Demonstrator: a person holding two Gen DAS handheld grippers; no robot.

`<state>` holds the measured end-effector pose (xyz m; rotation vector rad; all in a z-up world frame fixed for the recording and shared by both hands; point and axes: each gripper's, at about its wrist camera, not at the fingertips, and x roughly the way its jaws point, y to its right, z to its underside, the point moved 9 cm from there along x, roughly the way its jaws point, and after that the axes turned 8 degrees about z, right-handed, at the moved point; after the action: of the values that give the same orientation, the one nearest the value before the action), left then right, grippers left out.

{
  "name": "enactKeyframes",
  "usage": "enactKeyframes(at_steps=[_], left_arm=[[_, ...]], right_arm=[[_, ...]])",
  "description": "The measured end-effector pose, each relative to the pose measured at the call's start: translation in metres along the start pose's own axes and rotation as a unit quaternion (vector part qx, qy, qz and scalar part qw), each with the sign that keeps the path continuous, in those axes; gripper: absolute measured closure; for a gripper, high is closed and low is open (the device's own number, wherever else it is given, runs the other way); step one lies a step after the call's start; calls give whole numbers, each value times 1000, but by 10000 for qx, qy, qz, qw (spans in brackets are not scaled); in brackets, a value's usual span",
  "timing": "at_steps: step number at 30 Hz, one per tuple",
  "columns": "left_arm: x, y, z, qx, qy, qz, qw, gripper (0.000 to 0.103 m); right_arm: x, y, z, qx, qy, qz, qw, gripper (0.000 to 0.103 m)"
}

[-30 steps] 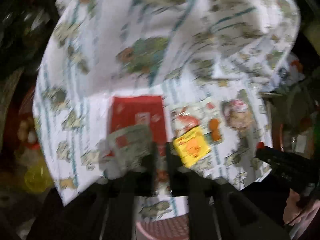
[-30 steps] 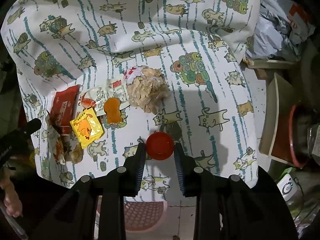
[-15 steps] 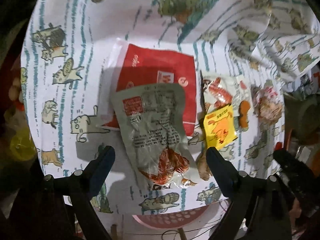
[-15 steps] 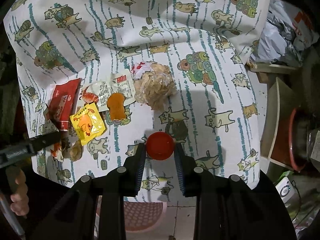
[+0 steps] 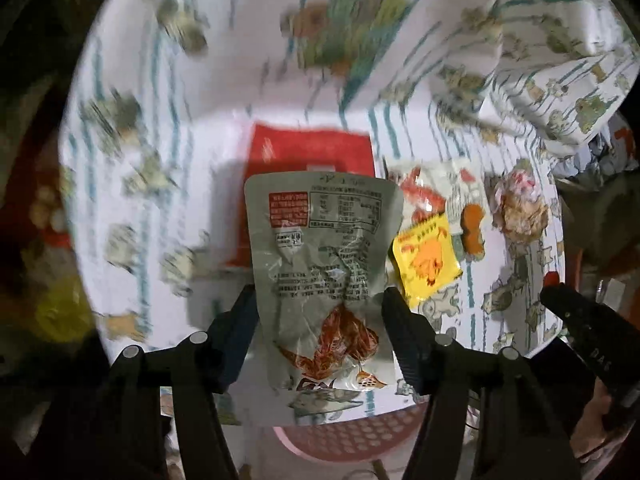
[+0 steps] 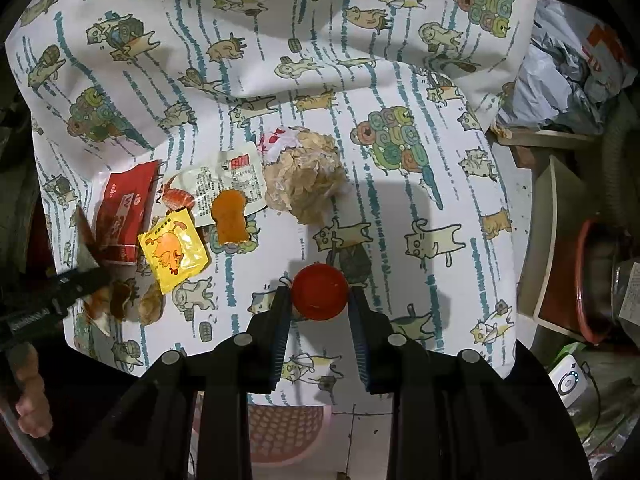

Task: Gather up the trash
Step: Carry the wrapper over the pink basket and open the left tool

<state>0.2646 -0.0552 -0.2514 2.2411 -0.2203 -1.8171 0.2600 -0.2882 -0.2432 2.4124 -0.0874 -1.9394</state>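
Near the counter's front edge, the left claw (image 5: 316, 312) is closing astride the grey pouch (image 5: 324, 248) and should pinch it squarely, while the right claw (image 6: 320, 300) grips the red cap (image 6: 319, 297).

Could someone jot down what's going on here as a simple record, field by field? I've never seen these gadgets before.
Surface: cat-print cloth
Left gripper: jaws closing around a grey snack wrapper, not yet pinching it
Right gripper: shut on a red bottle cap
Other trash: red packet, yellow sachet, clear wrapper, orange food piece, crumpled tissue wad
Bin: pink basket below the cloth's near edge
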Motion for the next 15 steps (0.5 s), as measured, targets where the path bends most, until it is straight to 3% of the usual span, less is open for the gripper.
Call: enactKeyframes(at_steps=[9, 15], left_arm=[[-79, 14, 9, 481, 829, 197, 9952, 42], [-103, 33, 46, 795, 1107, 181, 9905, 42]], right_arm=[[-46, -16, 5, -33, 490, -505, 9975, 72], [-85, -31, 25, -14, 833, -978, 9917, 72]])
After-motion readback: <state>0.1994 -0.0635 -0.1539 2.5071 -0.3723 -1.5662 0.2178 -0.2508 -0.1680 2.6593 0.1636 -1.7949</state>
